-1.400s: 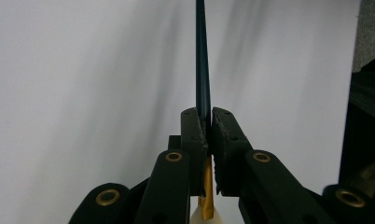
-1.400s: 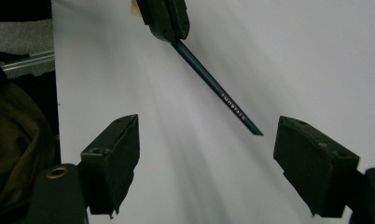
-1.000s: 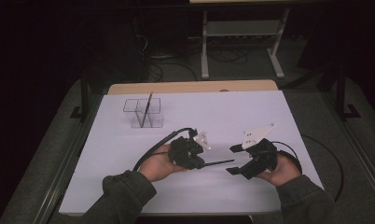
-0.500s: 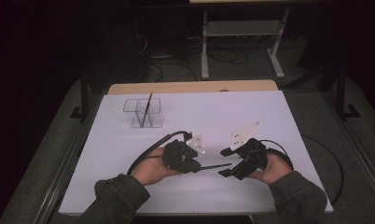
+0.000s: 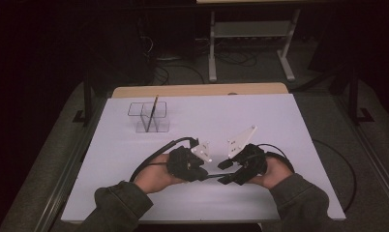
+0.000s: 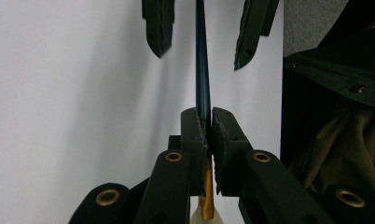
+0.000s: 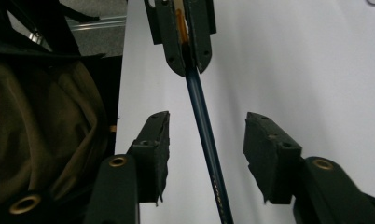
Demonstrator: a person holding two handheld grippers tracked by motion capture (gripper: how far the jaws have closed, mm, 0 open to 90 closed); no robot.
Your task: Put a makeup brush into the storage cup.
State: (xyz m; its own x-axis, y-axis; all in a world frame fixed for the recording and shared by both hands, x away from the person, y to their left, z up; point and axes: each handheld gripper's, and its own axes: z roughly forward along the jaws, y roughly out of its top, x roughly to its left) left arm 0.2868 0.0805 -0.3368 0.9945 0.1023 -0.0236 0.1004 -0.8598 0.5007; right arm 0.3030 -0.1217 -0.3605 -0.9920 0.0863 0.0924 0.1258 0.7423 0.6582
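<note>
A dark blue pencil (image 6: 202, 70) with a gold ferrule and pale eraser end runs level between my two grippers above the white table. My left gripper (image 6: 207, 122) is shut on the pencil near its eraser end; in the high view it (image 5: 202, 175) sits at front centre. My right gripper (image 7: 206, 140) stands open with the pencil (image 7: 206, 140) passing between its jaws, touching neither; in the high view it (image 5: 227, 173) faces the left one closely. A clear holder (image 5: 149, 116) at the back left carries another upright pencil (image 5: 154, 110).
The white sheet (image 5: 279, 121) covers the table, with a wooden edge (image 5: 197, 90) at the back. Cables trail from both grippers toward the front. A metal stand (image 5: 250, 34) is on the dark floor beyond the table. A person's olive sleeves (image 5: 299, 203) come in from the bottom.
Both hands have drawn closer together near the front centre. The right gripper has moved left so its open jaws now straddle the pencil held by the left.
</note>
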